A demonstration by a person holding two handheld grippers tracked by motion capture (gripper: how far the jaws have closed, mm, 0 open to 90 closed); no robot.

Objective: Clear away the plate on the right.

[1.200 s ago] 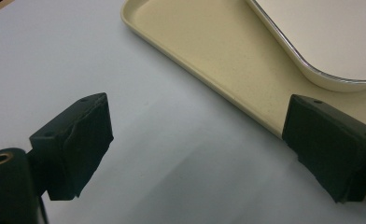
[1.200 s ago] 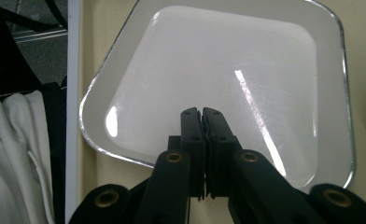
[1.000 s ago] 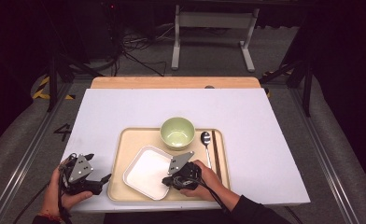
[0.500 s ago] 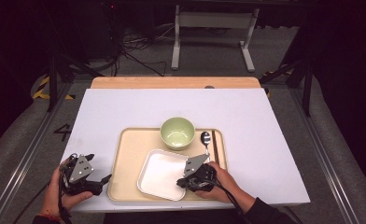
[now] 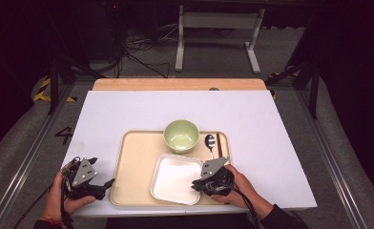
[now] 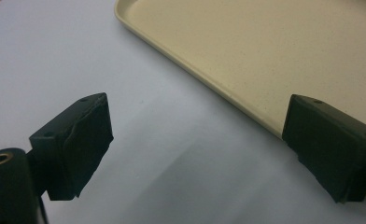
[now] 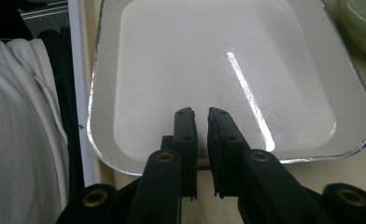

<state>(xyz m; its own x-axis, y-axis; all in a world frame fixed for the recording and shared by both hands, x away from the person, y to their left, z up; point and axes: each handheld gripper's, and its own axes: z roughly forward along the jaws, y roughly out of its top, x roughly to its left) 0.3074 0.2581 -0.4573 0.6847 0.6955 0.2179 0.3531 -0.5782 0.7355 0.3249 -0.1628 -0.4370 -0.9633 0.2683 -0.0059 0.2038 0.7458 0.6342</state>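
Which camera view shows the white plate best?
The high view: the whole square white plate lies on the tray, near the green bowl and the right gripper. The right gripper view shows it closer, with the jaws over its rim, but its far edge is cut off. The left gripper view shows bare tray and table.

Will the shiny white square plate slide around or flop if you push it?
The white square plate looks stiff, probably ceramic or enamel, so it likely won't flop. Its glossy surface shows glare, and it sits flat on the smooth beige tray, so it may slide easily. The low raised rim looks thin for the right gripper's jaws, so it might slip.
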